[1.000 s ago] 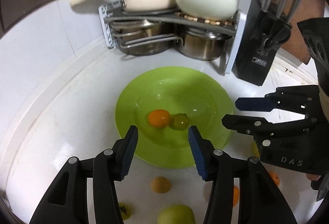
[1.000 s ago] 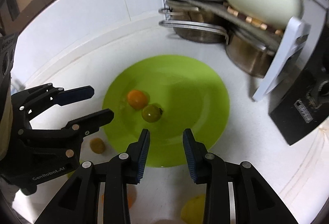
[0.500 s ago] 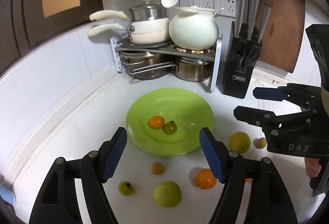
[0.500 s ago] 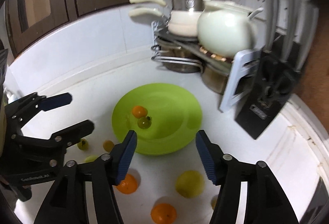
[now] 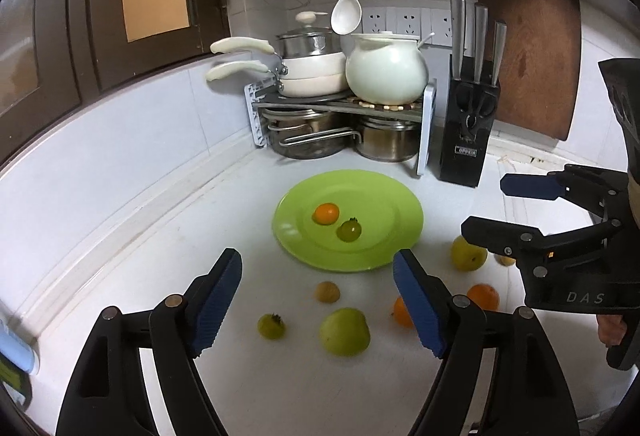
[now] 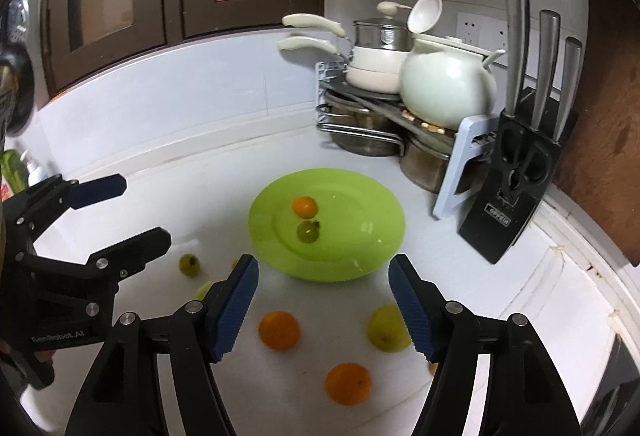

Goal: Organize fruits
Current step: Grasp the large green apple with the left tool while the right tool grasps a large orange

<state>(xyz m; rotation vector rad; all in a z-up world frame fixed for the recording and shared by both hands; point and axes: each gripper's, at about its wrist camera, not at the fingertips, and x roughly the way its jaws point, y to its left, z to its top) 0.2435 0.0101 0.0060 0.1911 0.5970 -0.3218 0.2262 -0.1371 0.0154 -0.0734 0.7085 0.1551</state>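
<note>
A lime green plate lies on the white counter and holds a small orange fruit and a small green tomato. Loose fruit lies in front of the plate: a green apple, a small green tomato, a tan fruit, two oranges and a yellow-green apple. My left gripper is open and empty above the near fruit. My right gripper is open and empty above the oranges.
A rack with white and steel pots stands behind the plate. A black knife block and a wooden cutting board stand at the back right. A white ladle hangs above. Walls close the counter at back and left.
Both grippers have pulled back and up from the plate and opened wider. The loose fruit in front of the plate has come into view.
</note>
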